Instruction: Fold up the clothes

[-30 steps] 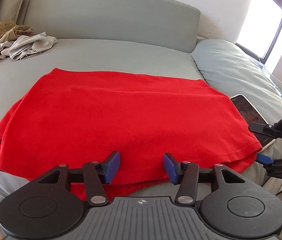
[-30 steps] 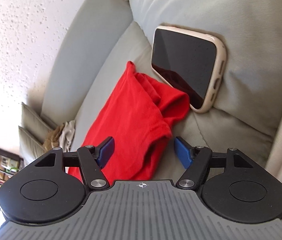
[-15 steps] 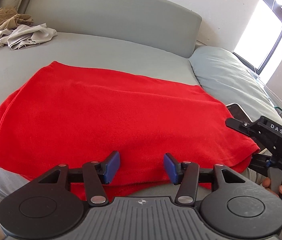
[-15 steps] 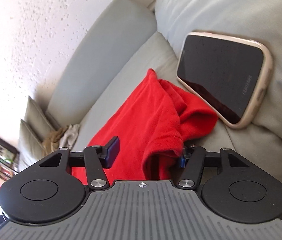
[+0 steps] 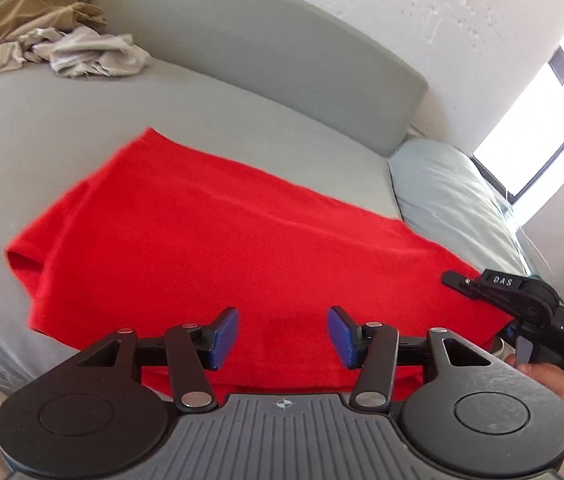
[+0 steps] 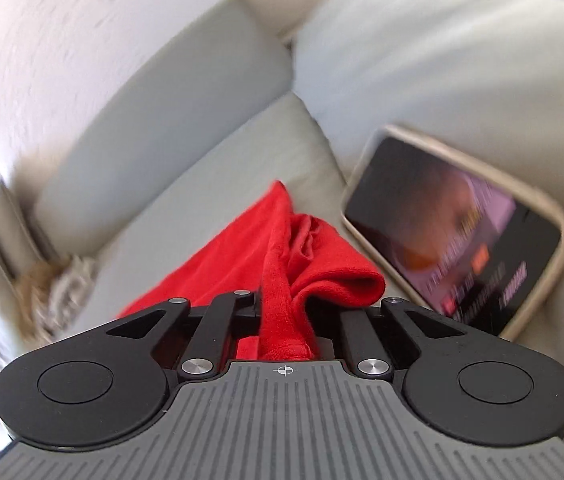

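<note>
A red garment (image 5: 222, 248) lies folded flat on the grey sofa seat (image 5: 42, 140). My left gripper (image 5: 282, 334) hovers over its near edge, blue pads apart and opening slightly, touching nothing. In the right wrist view my right gripper (image 6: 282, 308) is closing, and its pads pinch the garment's right corner (image 6: 282, 320), which bunches up between them. From the left wrist view the right gripper (image 5: 462, 282) shows at the cloth's right edge, held by a hand (image 5: 554, 384).
A phone (image 6: 454, 236) with a lit screen leans on the grey cushion (image 5: 450, 196) just right of the garment. A heap of beige and grey clothes (image 5: 82, 52) lies at the sofa's far left. The backrest (image 5: 282, 60) runs behind.
My right gripper has closed from wide open onto the red garment's corner and lifted it slightly. Both views have rolled and risen a little. The left gripper stays open over the near edge.
</note>
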A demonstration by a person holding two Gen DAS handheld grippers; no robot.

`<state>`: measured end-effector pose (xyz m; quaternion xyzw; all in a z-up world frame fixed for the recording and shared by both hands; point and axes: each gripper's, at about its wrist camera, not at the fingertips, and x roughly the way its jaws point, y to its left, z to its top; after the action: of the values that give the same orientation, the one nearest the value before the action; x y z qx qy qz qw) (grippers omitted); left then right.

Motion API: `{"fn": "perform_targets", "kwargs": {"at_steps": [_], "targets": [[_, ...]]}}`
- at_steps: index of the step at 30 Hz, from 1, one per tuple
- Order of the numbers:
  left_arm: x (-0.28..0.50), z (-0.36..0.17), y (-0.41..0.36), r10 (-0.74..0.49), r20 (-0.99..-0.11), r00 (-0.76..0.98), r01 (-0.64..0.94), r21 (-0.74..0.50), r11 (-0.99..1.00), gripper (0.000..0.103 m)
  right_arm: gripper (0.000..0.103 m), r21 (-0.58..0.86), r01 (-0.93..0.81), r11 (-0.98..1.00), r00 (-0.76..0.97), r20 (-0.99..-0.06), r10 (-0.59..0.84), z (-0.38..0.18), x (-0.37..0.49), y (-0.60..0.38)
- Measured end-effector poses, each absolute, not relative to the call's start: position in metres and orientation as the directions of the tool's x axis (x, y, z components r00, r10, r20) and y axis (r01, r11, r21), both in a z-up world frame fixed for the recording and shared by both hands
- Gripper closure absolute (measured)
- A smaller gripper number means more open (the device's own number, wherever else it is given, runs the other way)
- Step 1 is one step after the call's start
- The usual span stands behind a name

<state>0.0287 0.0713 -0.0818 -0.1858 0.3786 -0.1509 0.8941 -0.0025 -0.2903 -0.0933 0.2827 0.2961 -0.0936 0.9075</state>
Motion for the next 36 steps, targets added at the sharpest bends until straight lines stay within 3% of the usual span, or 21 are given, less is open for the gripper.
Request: {"fn": "perform_targets", "kwargs": {"at_steps": [3, 8, 10, 15, 20, 25, 30, 36], "targets": [[0.033, -0.065, 0.119, -0.355, -0.561, 0.748, 0.050, -0.486, 0.873, 0.046, 0.093, 0.219, 0.297, 0.929, 0.801, -0.586, -0.118, -0.060, 0.013, -0.240], [0.055, -0.063, 0.192, -0.227, -0.498, 0.837, -0.105, -0.552, 0.827, 0.047, 0.094, -0.087, 0.079, 0.993, 0.849, -0.517, -0.112, -0.035, 0.035, -0.122], [0.064, -0.070, 0.215, -0.206, -0.469, 0.859, -0.150, -0.615, 0.774, 0.047, 0.094, -0.196, -0.051, 0.979, 0.868, -0.493, -0.054, -0.036, 0.034, -0.068], [0.071, -0.086, 0.243, -0.210, -0.454, 0.866, -0.193, -0.690, 0.697, 0.047, 0.094, -0.330, -0.344, 0.879, 0.802, -0.590, 0.092, -0.074, 0.030, 0.043], [0.070, -0.091, 0.248, -0.222, -0.472, 0.853, -0.191, -0.678, 0.710, 0.047, 0.094, -0.328, -0.347, 0.878, 0.777, -0.626, 0.073, -0.093, 0.032, 0.060], [0.072, -0.095, 0.252, -0.245, -0.464, 0.851, -0.199, -0.717, 0.668, 0.047, 0.094, -0.092, -0.240, 0.966, 0.804, -0.577, 0.144, -0.059, 0.038, 0.035], [0.075, -0.097, 0.248, -0.251, -0.474, 0.844, -0.198, -0.710, 0.676, 0.047, 0.094, -0.081, -0.259, 0.962, 0.824, -0.538, 0.177, -0.044, 0.037, 0.044], [0.074, -0.100, 0.251, -0.236, -0.481, 0.844, -0.218, -0.711, 0.668, 0.047, 0.094, -0.129, -0.331, 0.935, 0.782, -0.592, 0.195, -0.061, 0.030, 0.058]]}}
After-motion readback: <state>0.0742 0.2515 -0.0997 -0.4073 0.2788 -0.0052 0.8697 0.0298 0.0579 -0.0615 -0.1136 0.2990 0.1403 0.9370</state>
